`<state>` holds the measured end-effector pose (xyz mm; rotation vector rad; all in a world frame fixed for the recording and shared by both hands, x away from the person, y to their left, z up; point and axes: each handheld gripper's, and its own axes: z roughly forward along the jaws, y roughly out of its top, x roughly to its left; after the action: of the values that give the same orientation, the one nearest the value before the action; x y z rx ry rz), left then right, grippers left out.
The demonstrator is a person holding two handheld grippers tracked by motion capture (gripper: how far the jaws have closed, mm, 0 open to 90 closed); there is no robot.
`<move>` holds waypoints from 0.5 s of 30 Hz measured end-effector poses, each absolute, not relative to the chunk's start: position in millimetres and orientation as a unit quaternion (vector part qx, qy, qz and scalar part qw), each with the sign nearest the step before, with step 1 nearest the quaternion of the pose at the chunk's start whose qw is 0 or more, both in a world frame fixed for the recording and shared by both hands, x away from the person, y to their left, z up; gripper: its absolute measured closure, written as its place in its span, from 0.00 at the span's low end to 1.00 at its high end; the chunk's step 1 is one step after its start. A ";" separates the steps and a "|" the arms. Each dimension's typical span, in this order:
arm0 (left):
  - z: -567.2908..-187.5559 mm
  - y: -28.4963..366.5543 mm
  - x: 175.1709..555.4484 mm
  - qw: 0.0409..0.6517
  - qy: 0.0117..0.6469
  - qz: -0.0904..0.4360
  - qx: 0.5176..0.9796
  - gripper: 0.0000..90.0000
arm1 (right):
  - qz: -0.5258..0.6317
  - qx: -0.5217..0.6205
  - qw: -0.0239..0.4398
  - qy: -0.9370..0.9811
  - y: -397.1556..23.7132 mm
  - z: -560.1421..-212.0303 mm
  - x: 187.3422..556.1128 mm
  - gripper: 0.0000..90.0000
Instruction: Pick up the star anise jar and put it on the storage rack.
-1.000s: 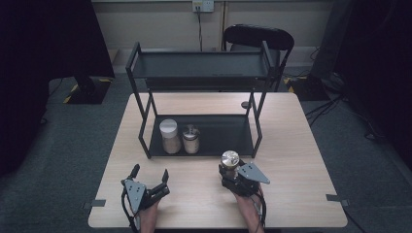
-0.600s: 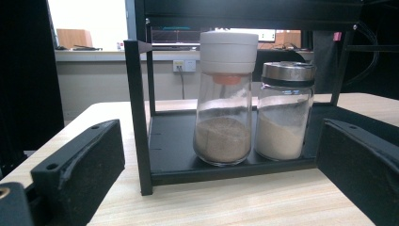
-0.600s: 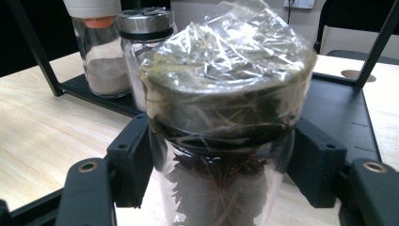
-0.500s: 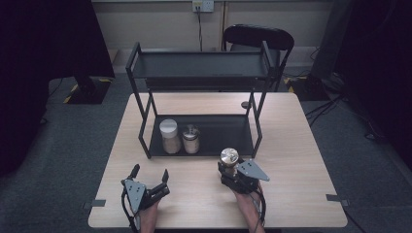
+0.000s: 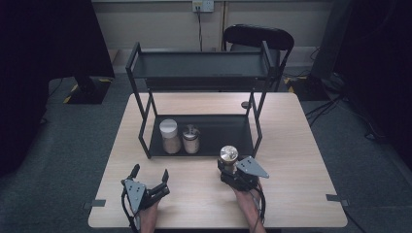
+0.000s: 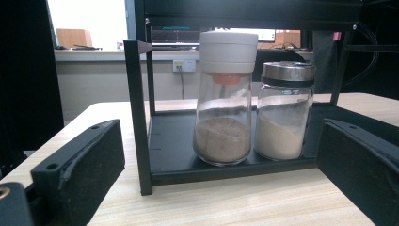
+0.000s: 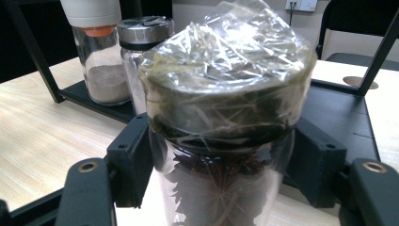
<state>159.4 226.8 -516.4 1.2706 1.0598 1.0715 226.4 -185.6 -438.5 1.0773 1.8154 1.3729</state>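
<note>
Item: glass spice jar [image 7: 221, 141], film-wrapped lid, upright above the table [image 5: 301, 145] before the rack [image 5: 252, 141]. Rigid, breakable, slick; clamped below the lid by right gripper [image 7: 221, 165]. Left gripper [image 5: 149, 180] gapes, empty.

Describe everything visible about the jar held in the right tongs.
The jar is clear glass, upright, with a round lid wrapped in crinkled transparent film that looks shiny from above. Dark, spiky contents show inside, possibly dried spices. The right tongs clamp it from both sides just below the lid, black pads pressed on the glass. It sits in front of the rack's lower shelf, near its right post; whether its base touches the table is hidden.
</note>
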 end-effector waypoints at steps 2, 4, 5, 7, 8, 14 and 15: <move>-516.4 226.8 159.4 0.552 0.448 0.453 0.537 0.01 | 0.519 0.407 0.306 0.687 -186.1 -438.2 227.5 0.35; -516.4 226.8 159.4 0.552 0.448 0.453 0.537 0.01 | 0.519 0.409 0.304 0.686 -186.5 -437.5 228.7 0.35; -516.4 226.8 159.3 0.552 0.448 0.453 0.537 0.01 | 0.519 0.410 0.303 0.686 -187.0 -437.1 229.5 0.35; -516.4 226.9 159.4 0.552 0.448 0.453 0.537 0.01 | 0.520 0.410 0.303 0.685 -187.3 -436.4 230.6 0.35; -516.4 226.9 159.4 0.552 0.448 0.453 0.537 0.01 | 0.521 0.410 0.304 0.685 -187.7 -435.7 231.1 0.35; -516.5 226.9 159.4 0.553 0.448 0.453 0.537 0.01 | 0.522 0.406 0.304 0.686 -187.2 -432.1 234.3 0.35; -516.4 227.0 159.4 0.552 0.448 0.453 0.538 0.01 | 0.523 0.405 0.304 0.686 -186.9 -432.0 234.8 0.35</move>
<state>159.4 227.0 -516.4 1.2714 1.0592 1.0715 234.8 -186.9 -432.0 1.0729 1.8164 1.3841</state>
